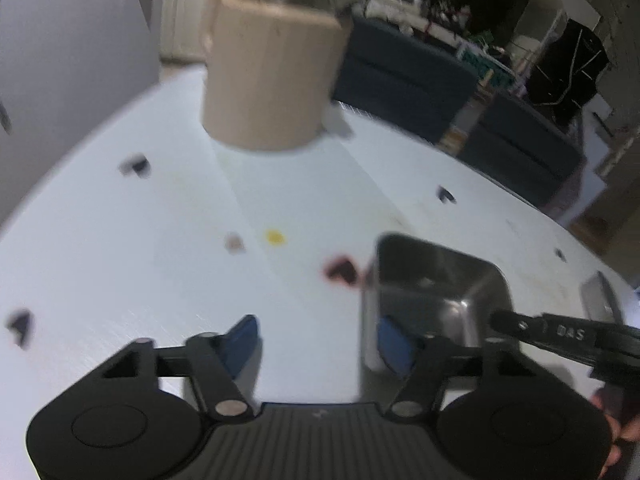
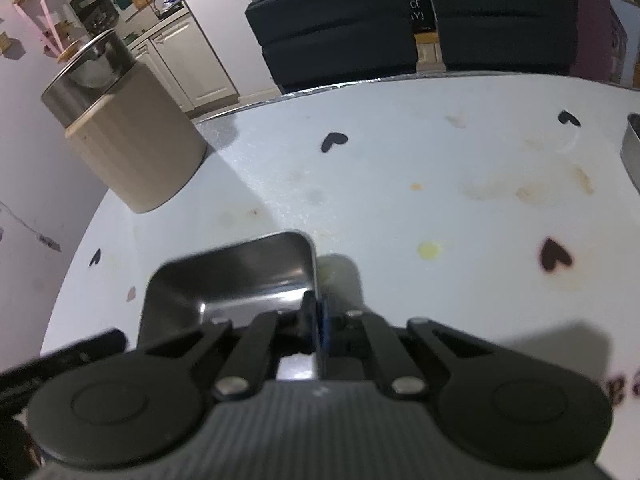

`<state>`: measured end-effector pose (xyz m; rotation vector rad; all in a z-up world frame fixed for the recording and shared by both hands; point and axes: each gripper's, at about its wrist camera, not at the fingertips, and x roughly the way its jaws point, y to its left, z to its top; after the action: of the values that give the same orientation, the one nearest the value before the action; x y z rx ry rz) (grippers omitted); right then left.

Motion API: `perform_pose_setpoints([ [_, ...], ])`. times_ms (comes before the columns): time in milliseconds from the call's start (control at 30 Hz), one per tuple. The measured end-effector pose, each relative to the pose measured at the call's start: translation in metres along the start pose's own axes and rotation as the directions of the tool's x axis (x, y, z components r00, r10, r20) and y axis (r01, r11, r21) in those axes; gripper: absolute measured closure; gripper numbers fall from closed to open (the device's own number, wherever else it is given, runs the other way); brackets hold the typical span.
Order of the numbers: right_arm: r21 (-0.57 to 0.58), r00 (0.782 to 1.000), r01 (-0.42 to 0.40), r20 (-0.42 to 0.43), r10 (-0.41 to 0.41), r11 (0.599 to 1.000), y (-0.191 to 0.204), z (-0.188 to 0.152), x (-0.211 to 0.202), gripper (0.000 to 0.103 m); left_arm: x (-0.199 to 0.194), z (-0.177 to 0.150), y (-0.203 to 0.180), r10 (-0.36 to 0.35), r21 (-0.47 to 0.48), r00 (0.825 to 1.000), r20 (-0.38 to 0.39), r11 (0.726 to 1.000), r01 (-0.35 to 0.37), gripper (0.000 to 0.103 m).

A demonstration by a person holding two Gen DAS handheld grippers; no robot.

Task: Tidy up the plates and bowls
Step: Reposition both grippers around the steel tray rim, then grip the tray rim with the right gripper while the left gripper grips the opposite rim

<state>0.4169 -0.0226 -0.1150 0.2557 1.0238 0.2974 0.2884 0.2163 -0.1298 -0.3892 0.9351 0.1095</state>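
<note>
A small square steel dish (image 2: 236, 276) is held just above the white table (image 2: 400, 168). My right gripper (image 2: 318, 320) is shut on its right rim. The same dish shows in the left wrist view (image 1: 436, 292), with the right gripper's black finger on its far side. My left gripper (image 1: 320, 346) is open and empty; its right blue pad (image 1: 394, 346) is at the dish's near left wall, its left pad (image 1: 242, 340) over bare table. A round steel bowl (image 2: 86, 76) sits on top of a beige wooden cylinder (image 2: 136, 140) at the far left.
Another steel dish's edge (image 2: 632, 148) shows at the right border; it is also at the right in the left wrist view (image 1: 600, 300). Dark chairs (image 2: 336, 28) stand behind the table's far edge. A wall runs along the left. Heart stickers and stains dot the table.
</note>
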Motion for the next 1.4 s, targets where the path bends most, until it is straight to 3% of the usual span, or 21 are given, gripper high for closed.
perform_pose_setpoints([
  [233, -0.005, 1.0, 0.006, 0.001, -0.006, 1.0, -0.004, -0.006, -0.002, 0.1, 0.009, -0.003, -0.01, -0.075, -0.025, 0.996, -0.045, 0.997, 0.074, 0.087],
  [333, -0.001, 1.0, 0.003, -0.006, -0.003, 1.0, -0.005, -0.006, -0.002, 0.1, 0.01, -0.002, -0.015, -0.089, -0.008, 0.994, -0.065, 0.996, 0.089, 0.1],
  [500, -0.021, 1.0, -0.006, 0.002, 0.006, 1.0, -0.003, -0.009, -0.012, 0.1, -0.004, -0.003, -0.023, -0.09, 0.033, 0.995, -0.039, 0.995, 0.091, 0.1],
  [867, -0.081, 0.998, -0.009, 0.055, 0.013, 0.997, 0.001, -0.021, -0.076, 0.098, -0.055, -0.016, -0.051, -0.078, 0.136, 0.996, 0.041, 0.988, 0.072, 0.102],
  [1100, -0.102, 0.998, -0.019, 0.057, 0.025, 0.995, -0.004, -0.043, -0.115, 0.097, -0.084, -0.039, -0.056, -0.1, 0.193, 0.994, 0.043, 0.977, 0.09, 0.101],
  [1400, -0.093, 0.997, -0.058, 0.041, 0.062, 0.994, -0.006, -0.075, -0.141, 0.095, -0.109, -0.068, -0.057, -0.052, 0.253, 0.998, 0.043, 0.967, 0.039, 0.101],
])
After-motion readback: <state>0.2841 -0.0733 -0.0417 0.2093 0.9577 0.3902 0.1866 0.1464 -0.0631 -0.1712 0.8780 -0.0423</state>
